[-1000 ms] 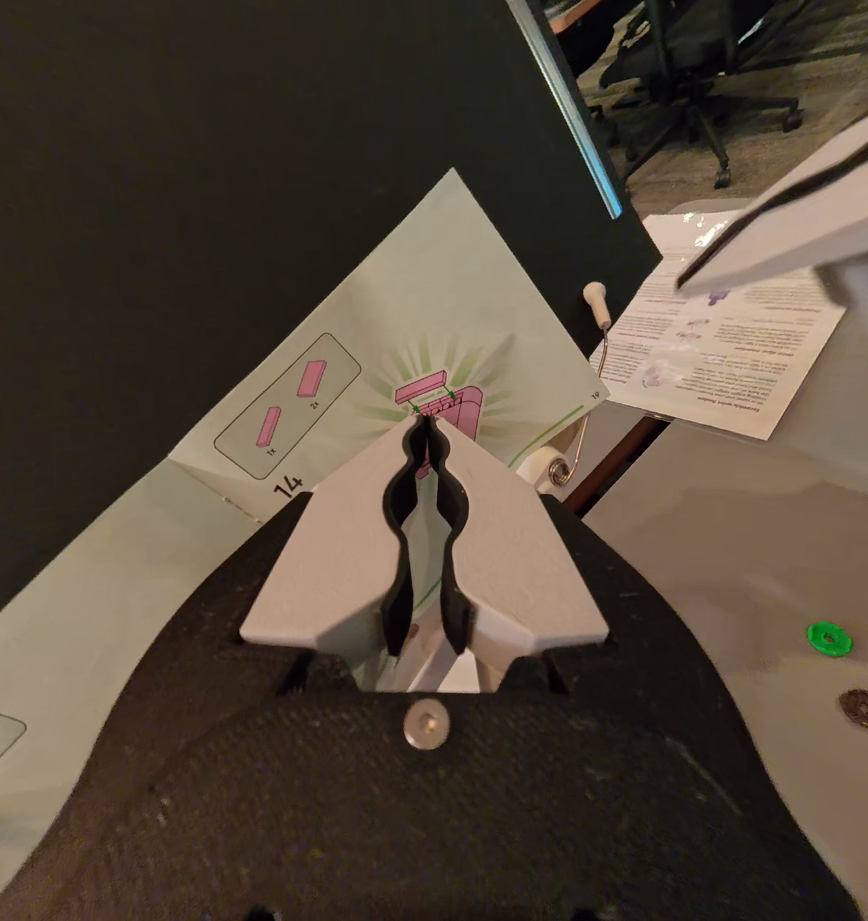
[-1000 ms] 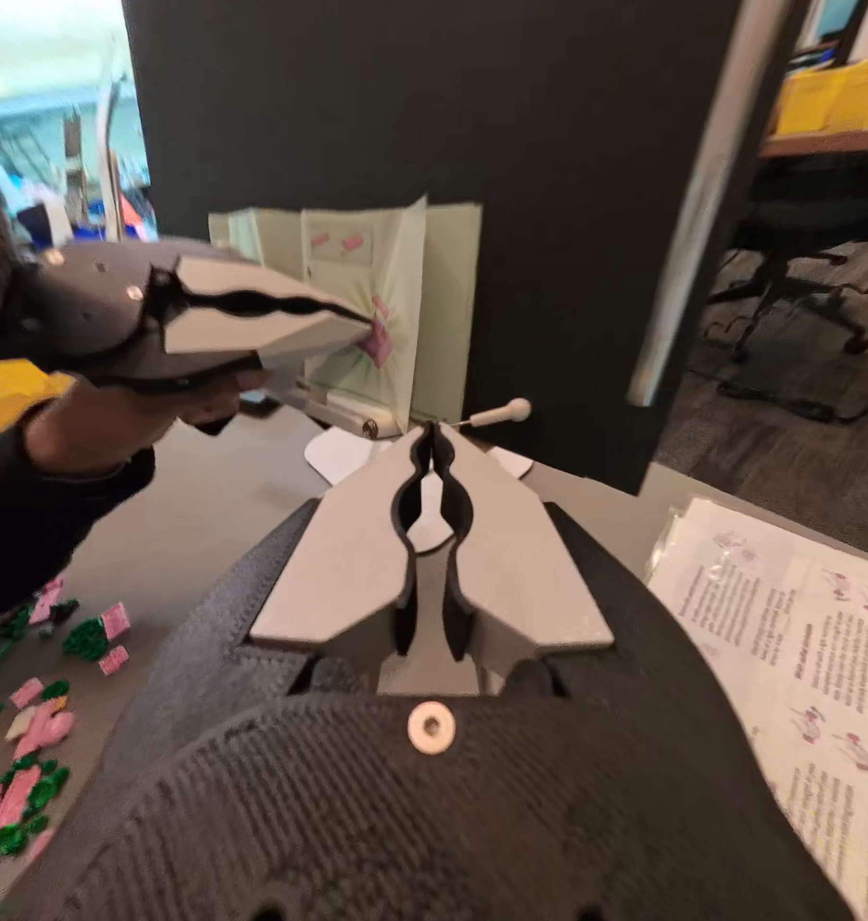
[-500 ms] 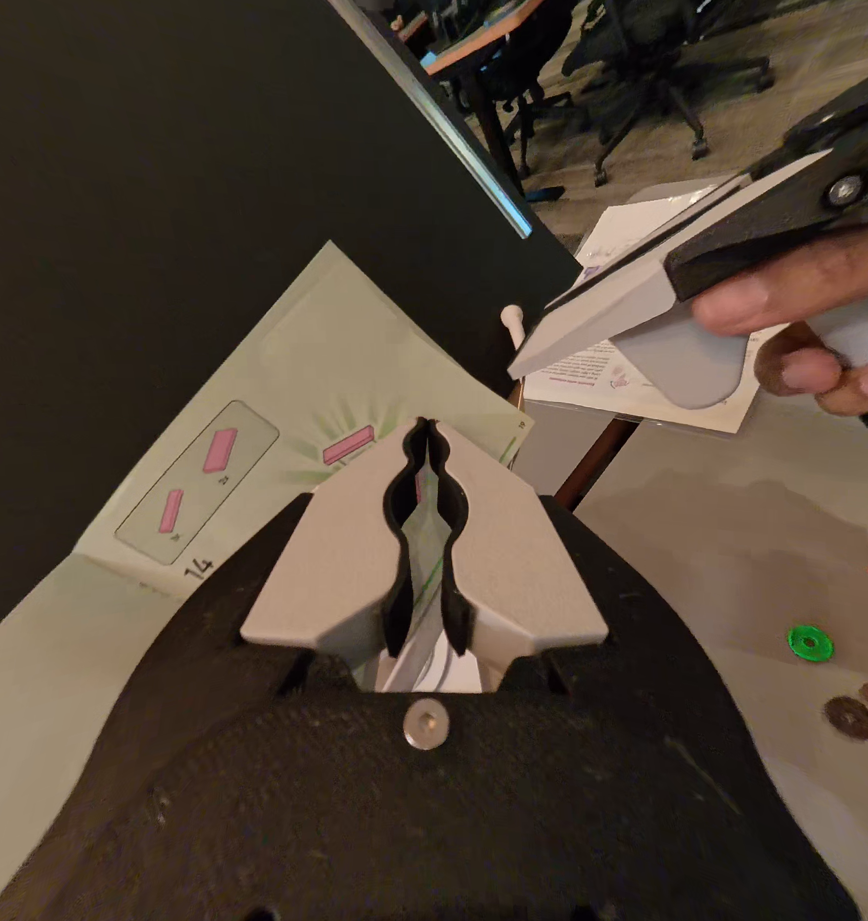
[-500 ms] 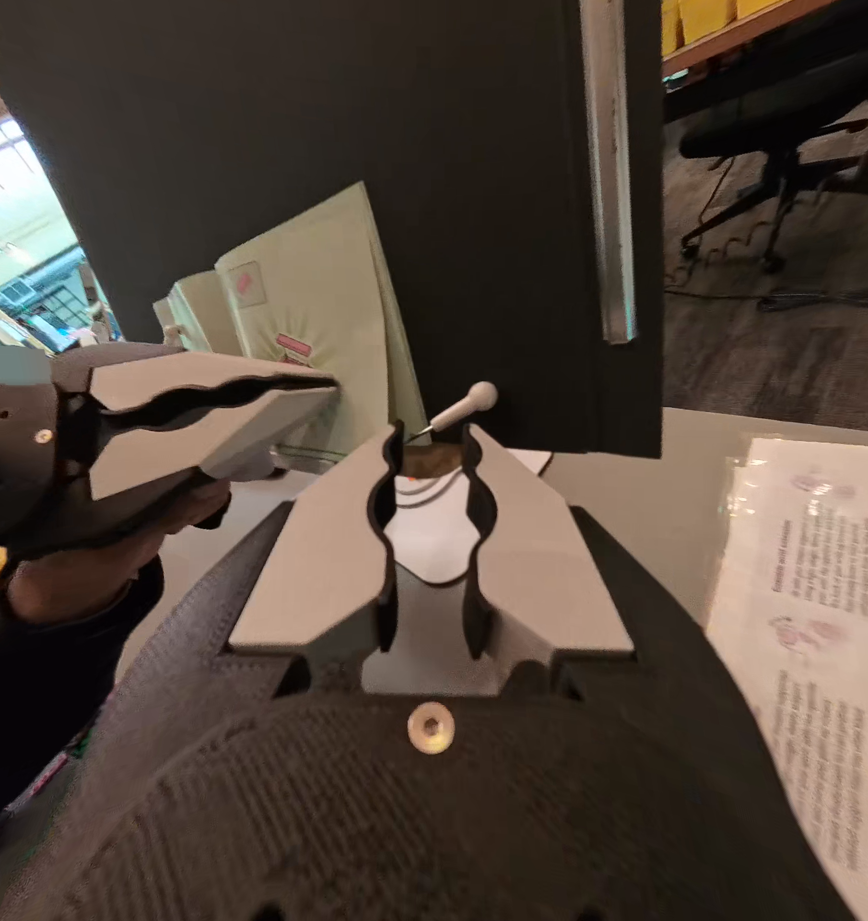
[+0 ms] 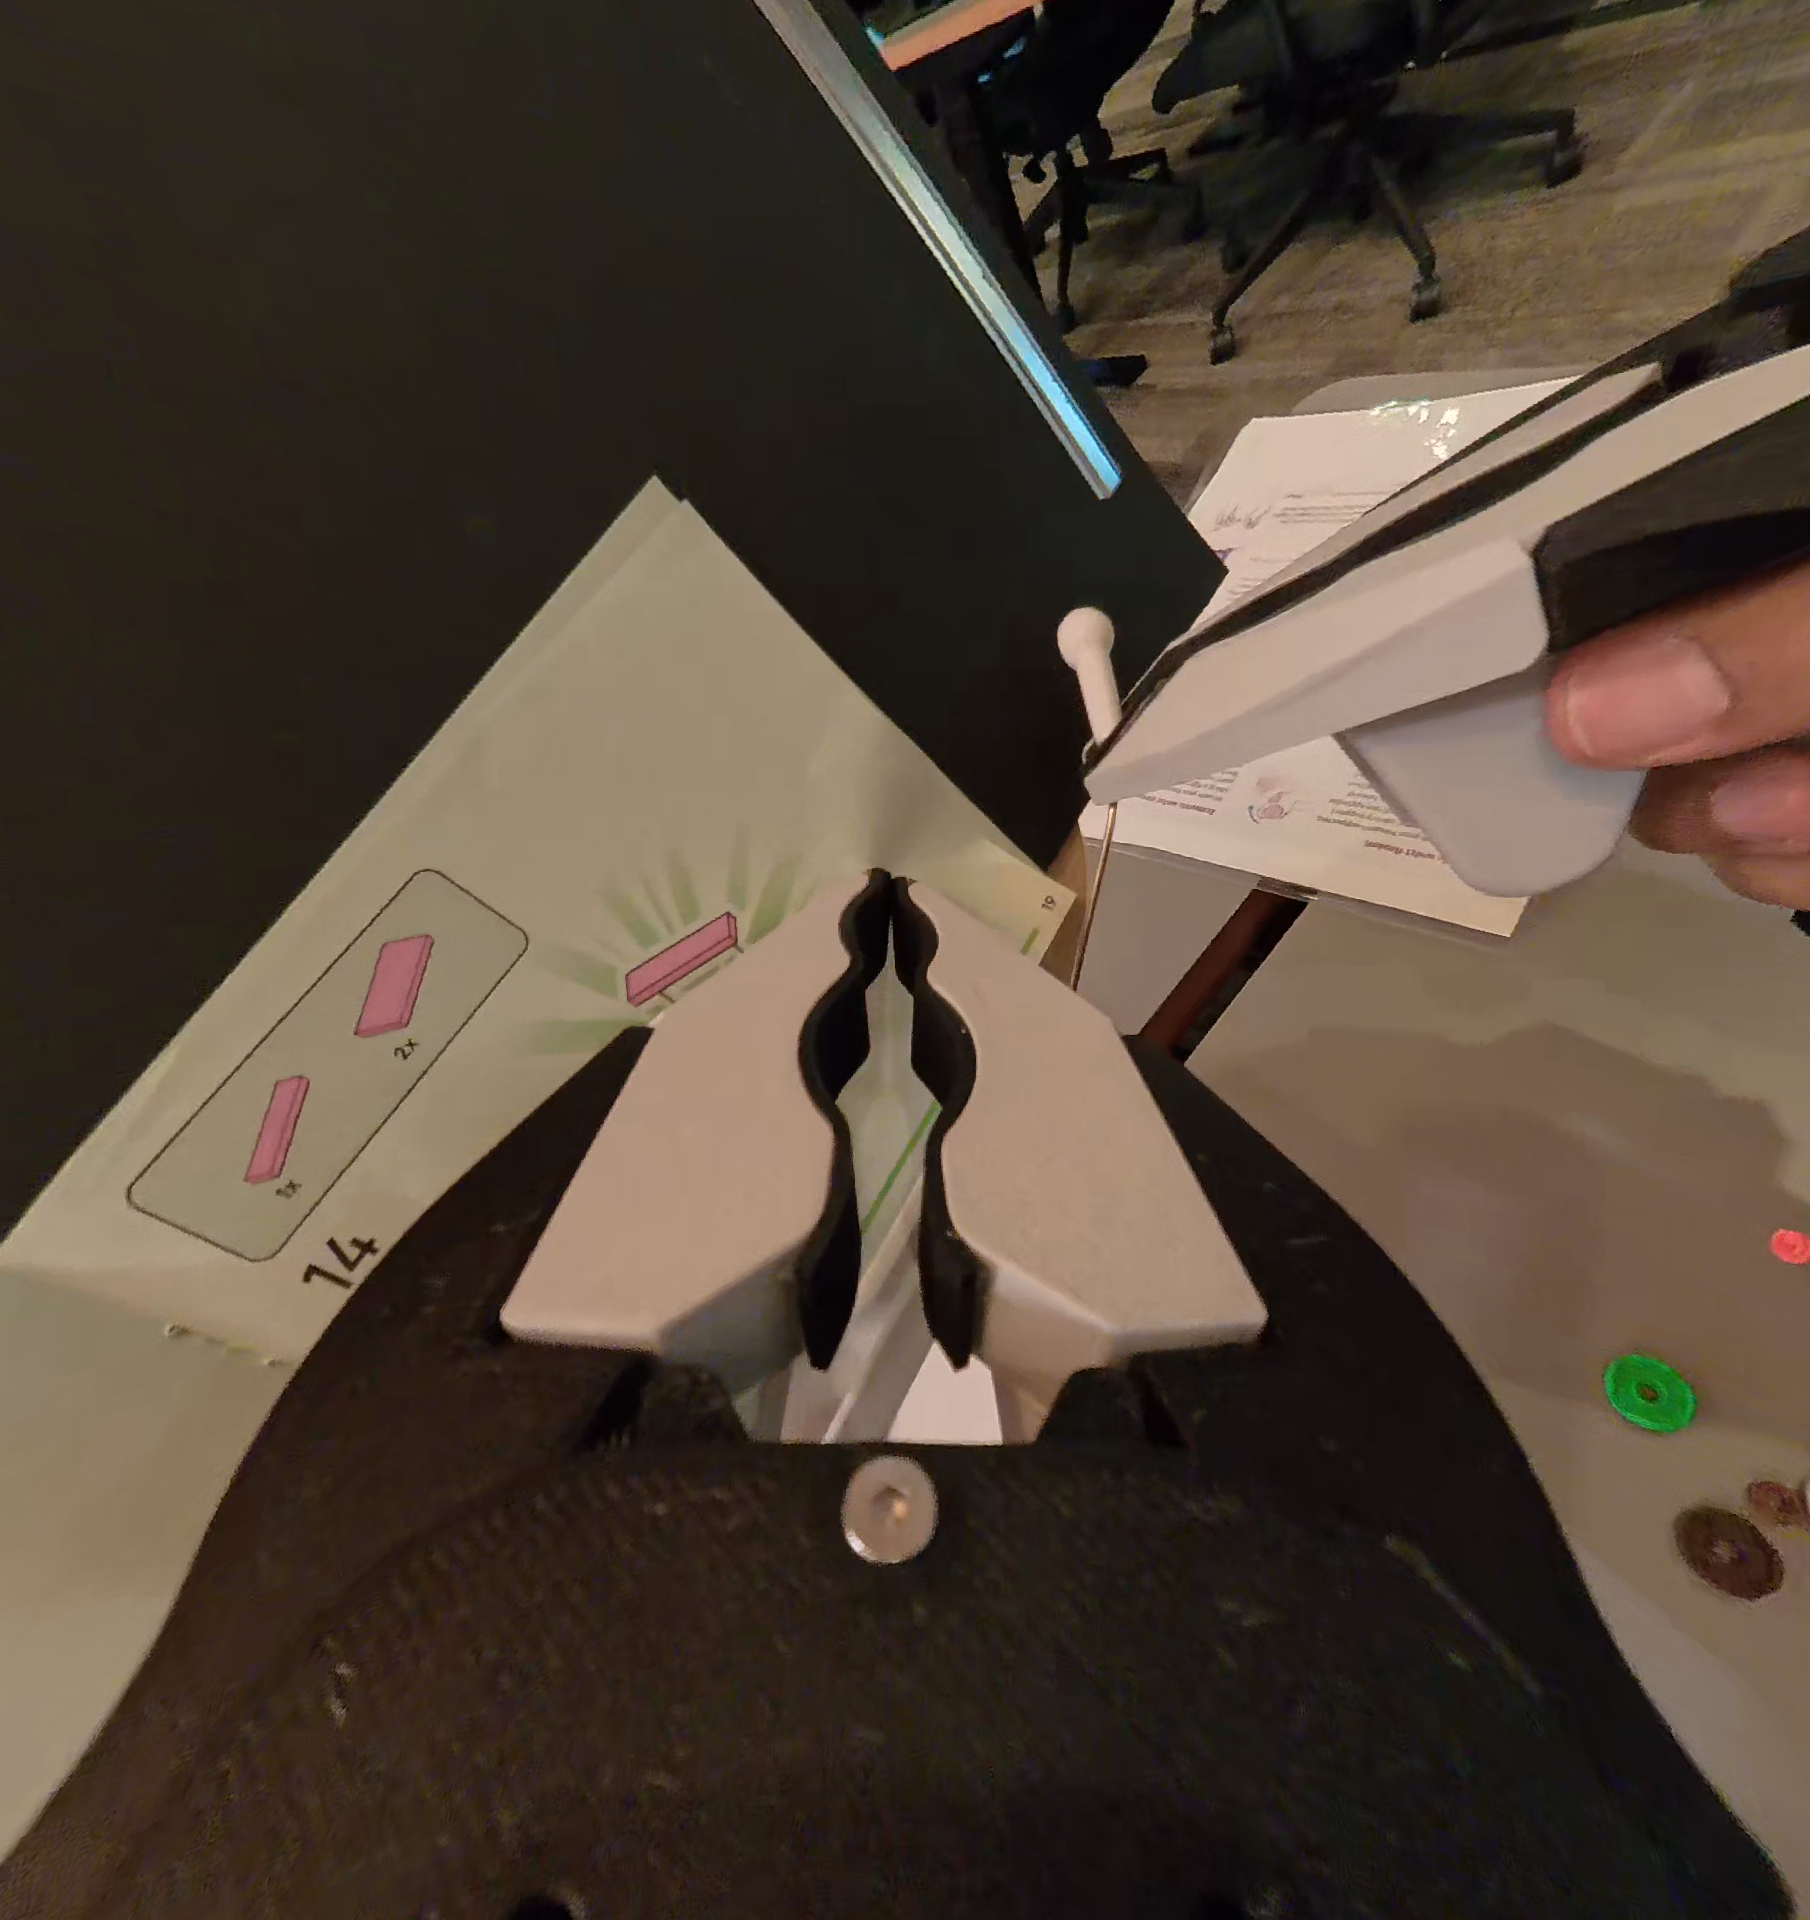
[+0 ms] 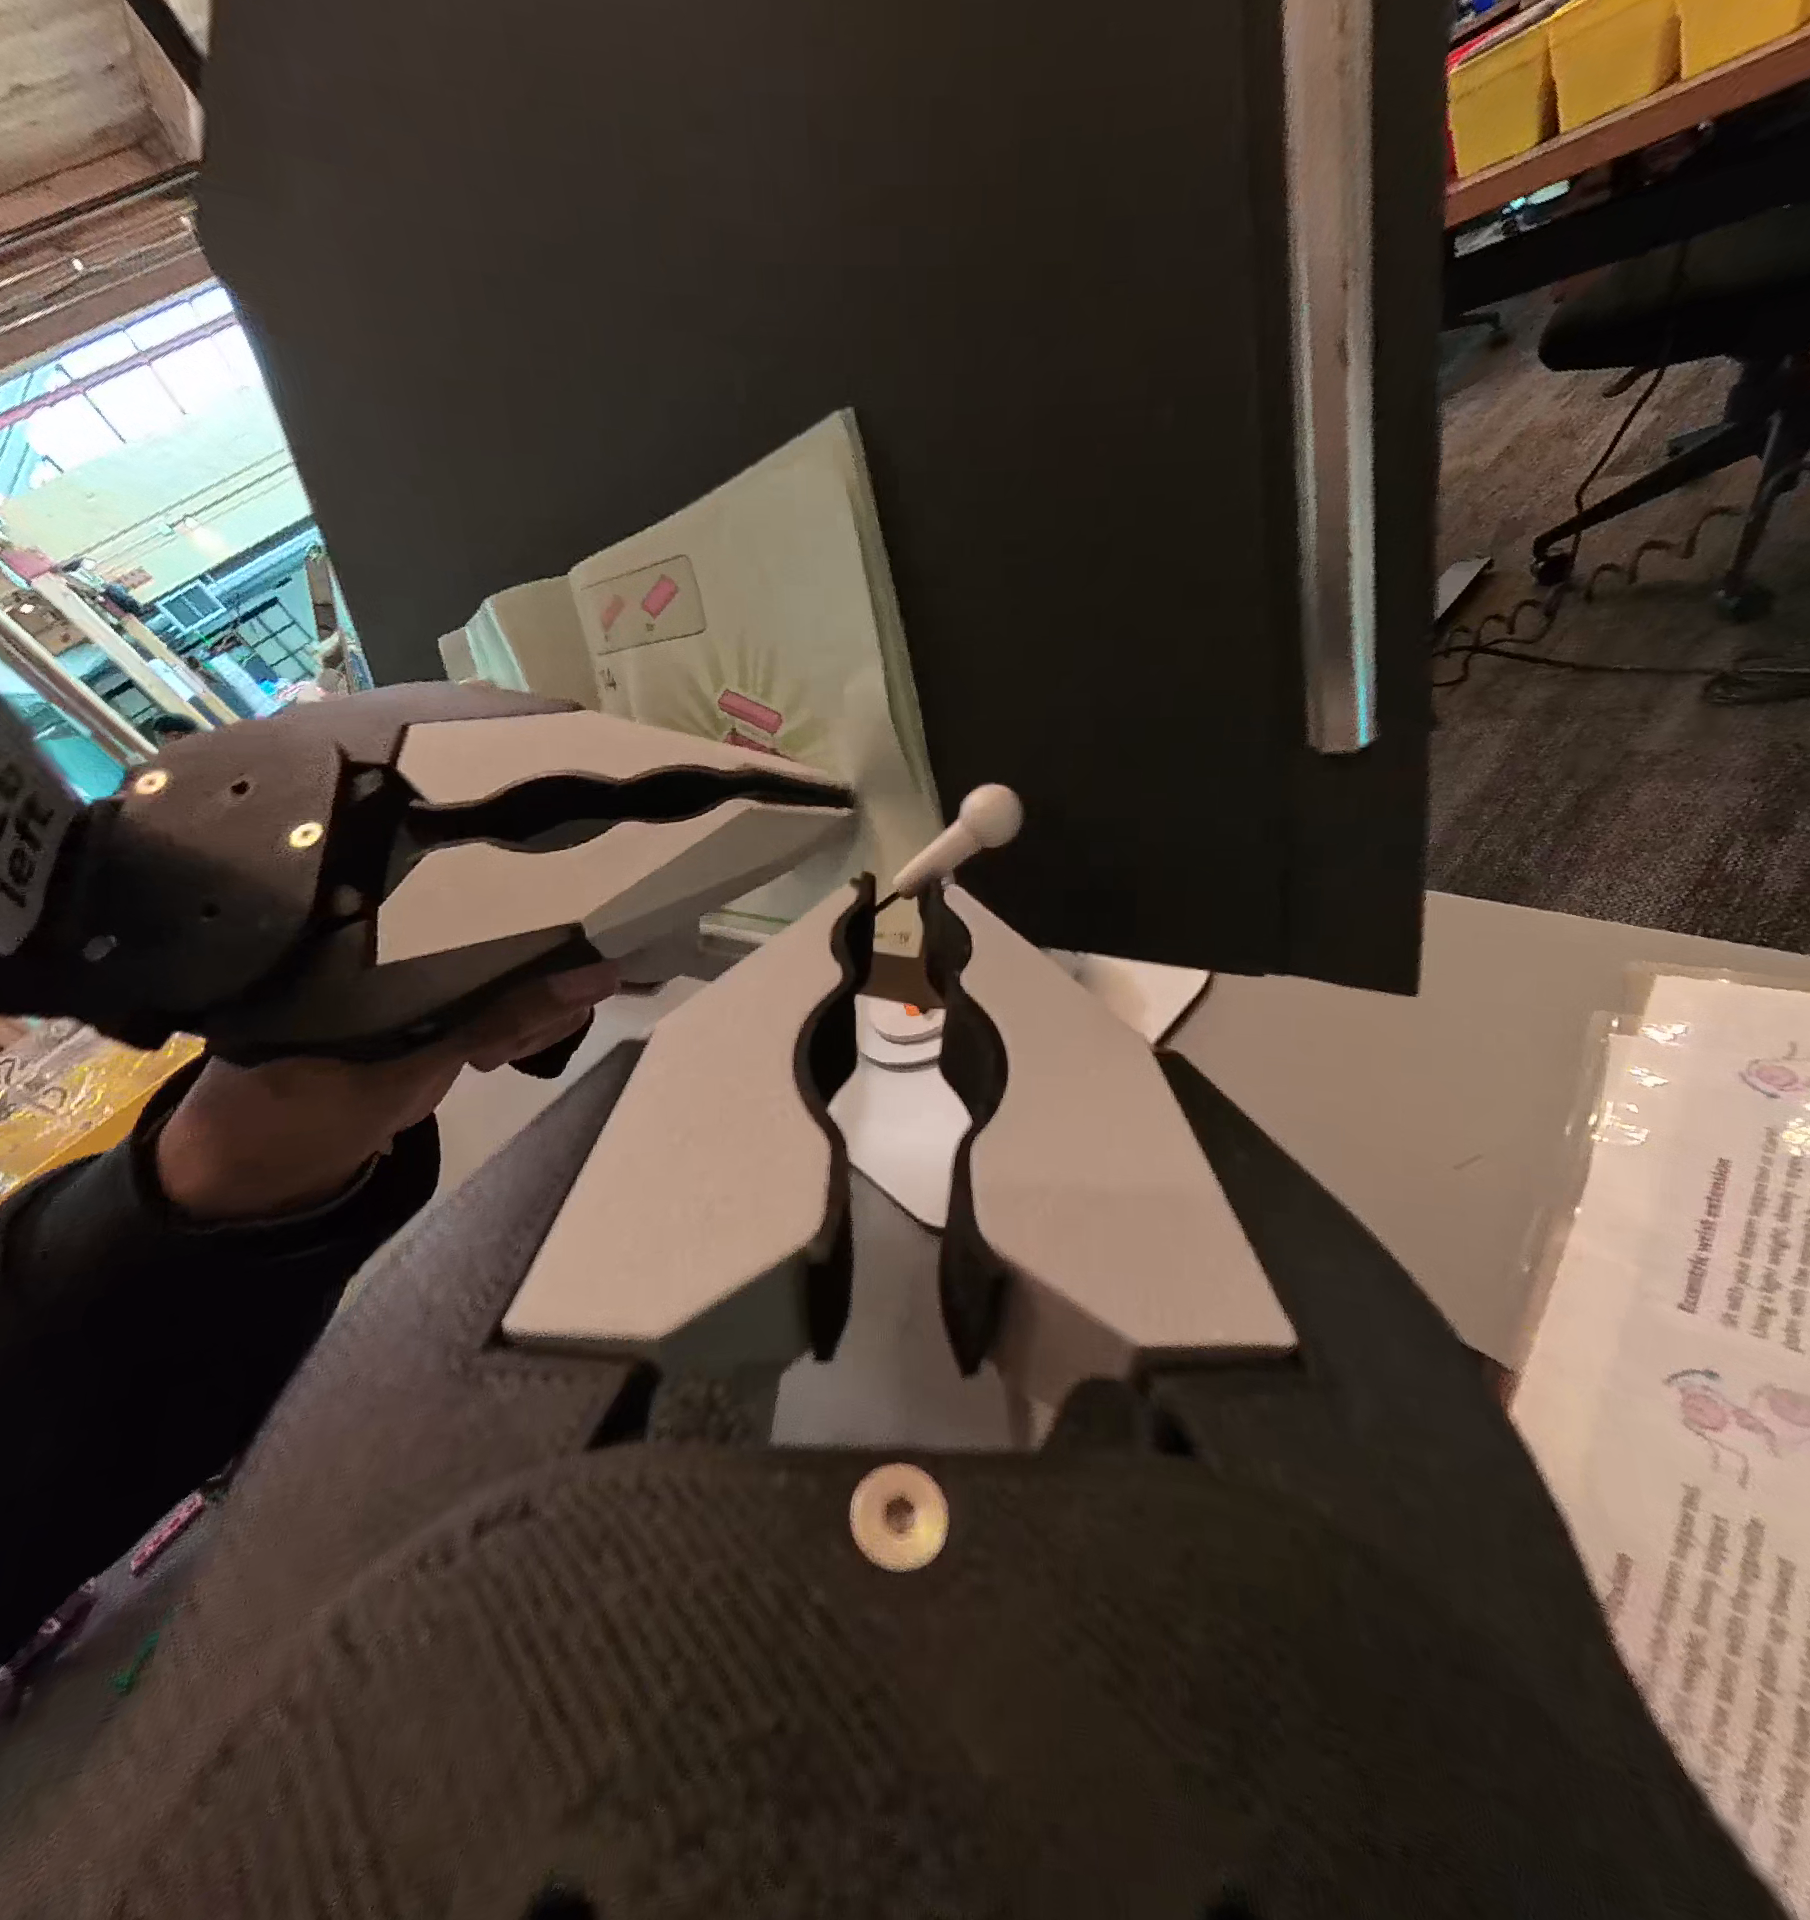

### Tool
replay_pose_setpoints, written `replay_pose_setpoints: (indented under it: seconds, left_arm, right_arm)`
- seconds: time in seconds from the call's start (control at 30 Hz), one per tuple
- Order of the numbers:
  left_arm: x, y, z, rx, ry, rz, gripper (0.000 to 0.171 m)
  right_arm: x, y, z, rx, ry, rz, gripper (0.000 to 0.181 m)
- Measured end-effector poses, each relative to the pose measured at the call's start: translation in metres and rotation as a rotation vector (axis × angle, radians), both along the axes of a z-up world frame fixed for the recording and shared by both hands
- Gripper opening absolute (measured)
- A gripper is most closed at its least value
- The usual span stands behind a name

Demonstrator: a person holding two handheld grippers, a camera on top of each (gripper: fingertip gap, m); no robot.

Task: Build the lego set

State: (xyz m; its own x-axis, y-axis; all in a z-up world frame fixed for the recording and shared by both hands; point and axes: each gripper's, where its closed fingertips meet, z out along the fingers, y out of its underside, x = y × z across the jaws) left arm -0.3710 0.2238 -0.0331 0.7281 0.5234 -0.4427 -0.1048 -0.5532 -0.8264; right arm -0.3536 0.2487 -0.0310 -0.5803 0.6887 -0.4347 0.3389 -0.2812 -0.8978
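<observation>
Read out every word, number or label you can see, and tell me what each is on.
I won't repeat writing; these bear it.
Pale green instruction booklet against the black panel: a large number and small piece counts, legible.
Laminated white sheet on the table: paragraphs, mostly blurred.
White sticker on the left gripper: short label, legible.

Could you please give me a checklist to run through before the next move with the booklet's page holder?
1. Right gripper open, tips either side of the white-tipped page holder wire: ok.
2. Holder gripped: not ok, jaws apart.
3. Left gripper shut at the instruction booklet page: ok.
4. Page pinched by it: cannot tell.
5. Booklet propped against the black board: ok.
</observation>
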Motion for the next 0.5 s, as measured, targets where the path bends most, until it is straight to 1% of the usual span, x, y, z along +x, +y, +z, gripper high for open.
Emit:
replay_pose_setpoints:
  seconds: [0.13,0.3,0.5]
  left_arm:
    - [0.0,0.001,0.0,-0.002,-0.014,-0.006,0.0]
    - [0.003,0.001,0.0,0.003,-0.007,-0.013,0.0]
    - [0.003,0.0,0.003,0.069,-0.05,-0.041,0.0]
  right_arm:
    - [0.006,-0.004,0.008,0.025,0.078,0.033,0.006]
    - [-0.002,-0.015,0.018,0.092,0.157,-0.003,0.005]
    - [-0.013,-0.029,0.026,0.207,0.239,-0.067,0.004]
